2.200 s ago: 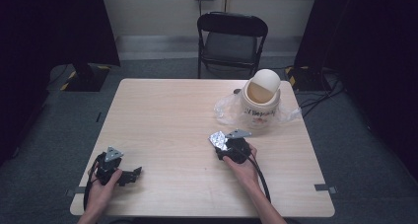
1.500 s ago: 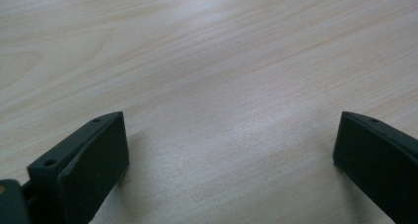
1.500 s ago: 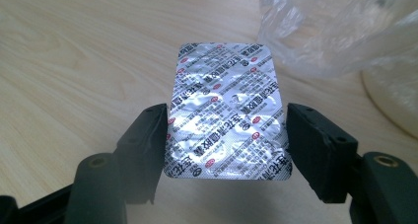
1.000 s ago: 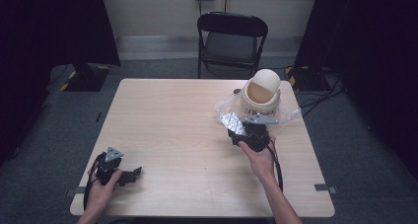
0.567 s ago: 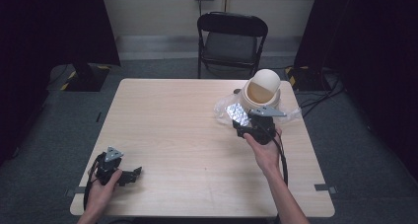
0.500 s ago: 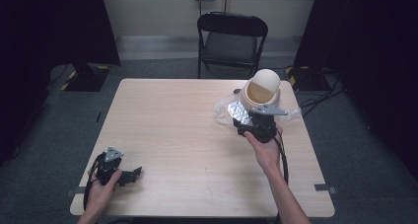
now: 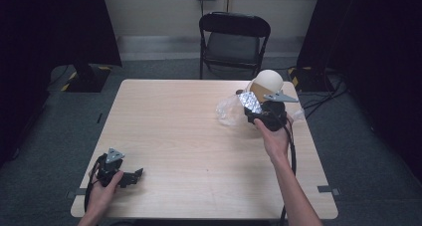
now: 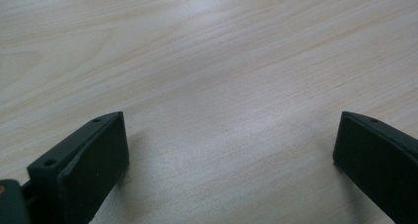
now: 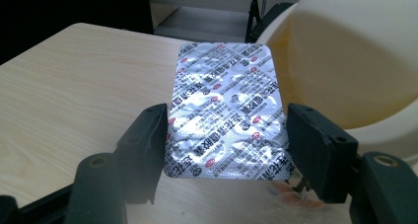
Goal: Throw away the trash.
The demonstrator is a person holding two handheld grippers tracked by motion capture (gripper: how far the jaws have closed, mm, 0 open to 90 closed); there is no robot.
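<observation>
The right tool [image 9: 224, 150] is clamped on a silver foil blister pack [image 9: 227, 110], its two black jaws pressing the pack's long edges from either side. The pack's long axis runs straight away from the tool, its far short edge pointing toward the rim of a cream-coloured tub [image 9: 355, 56] that stands just beside it. In the high view the right tool [image 7: 259, 111] is at the far right part of the table [image 7: 169, 126], with the blister pack [image 7: 249, 102] sticking out toward the tub [image 7: 266, 81] and over a crumpled clear plastic bag [image 7: 229, 109] that lies on the table against the tub. The right gripper view gives the printed foil face and the tub's yellowish inside, which the high view leaves too small to read. The left tool [image 7: 130, 176] rests low near the table's near left corner, held in the left hand [image 7: 102, 191]; the left gripper view shows its jaws wide apart over bare wood grain. Between the two tools the table top is open, and a black folding chair [image 7: 234, 37] stands beyond the far edge.
</observation>
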